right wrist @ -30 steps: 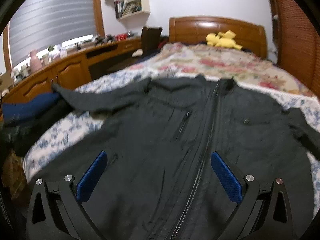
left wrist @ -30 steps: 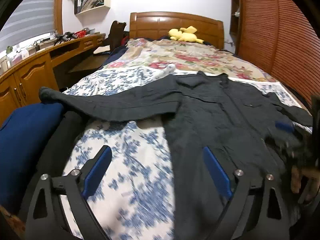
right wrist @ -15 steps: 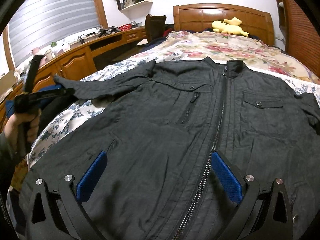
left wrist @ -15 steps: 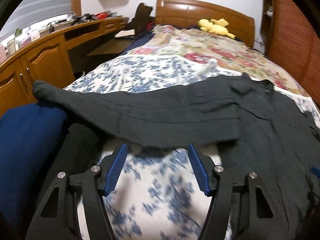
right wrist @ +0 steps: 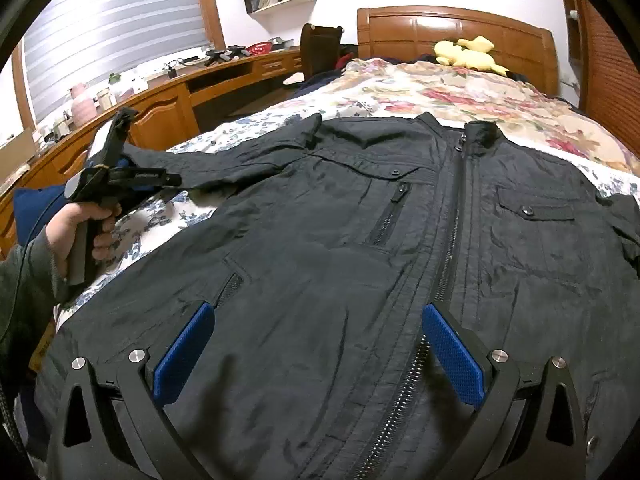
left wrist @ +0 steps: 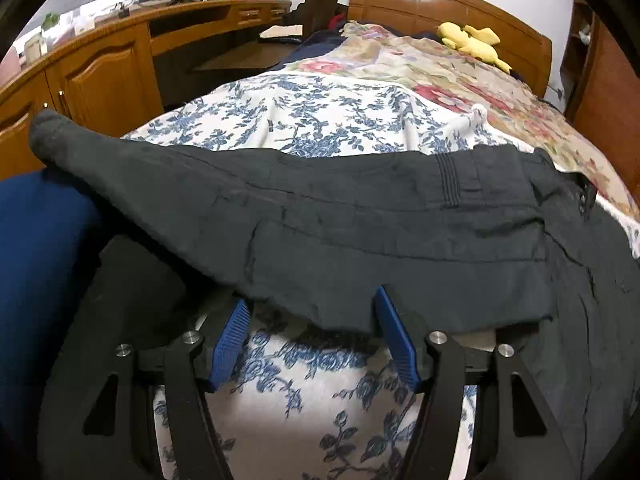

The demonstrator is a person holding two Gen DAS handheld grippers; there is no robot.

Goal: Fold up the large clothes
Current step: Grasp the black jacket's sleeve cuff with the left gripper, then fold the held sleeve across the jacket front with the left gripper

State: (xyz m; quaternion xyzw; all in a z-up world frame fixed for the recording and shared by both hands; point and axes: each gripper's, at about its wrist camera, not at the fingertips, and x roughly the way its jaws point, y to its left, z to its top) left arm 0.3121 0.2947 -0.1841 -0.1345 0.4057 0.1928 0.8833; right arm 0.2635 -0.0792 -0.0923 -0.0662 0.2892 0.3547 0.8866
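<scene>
A dark grey, zip-fronted fabric jacket (right wrist: 400, 264) lies face up and spread flat on the blue-and-white floral bedsheet (left wrist: 320, 120), collar toward the carved wooden headboard (right wrist: 456, 36). I bring my left gripper (left wrist: 312, 328) to the lower hem of the outstretched sleeve (left wrist: 280, 224), its blue-padded fingers (left wrist: 230, 336) parted on either side of the fabric edge, released and holding nothing. My right gripper (right wrist: 320, 354) hovers over the jacket's lower front beside the metal zipper (right wrist: 448, 248), fingers spread wide and empty. To do this step well, I judge I should slide one left finger under the sleeve edge, pinch only the sleeve and not the sheet, then carry it across the chest while the right gripper steadies the body. The cuff (left wrist: 48, 136) hangs past the bed edge and could drag.
</scene>
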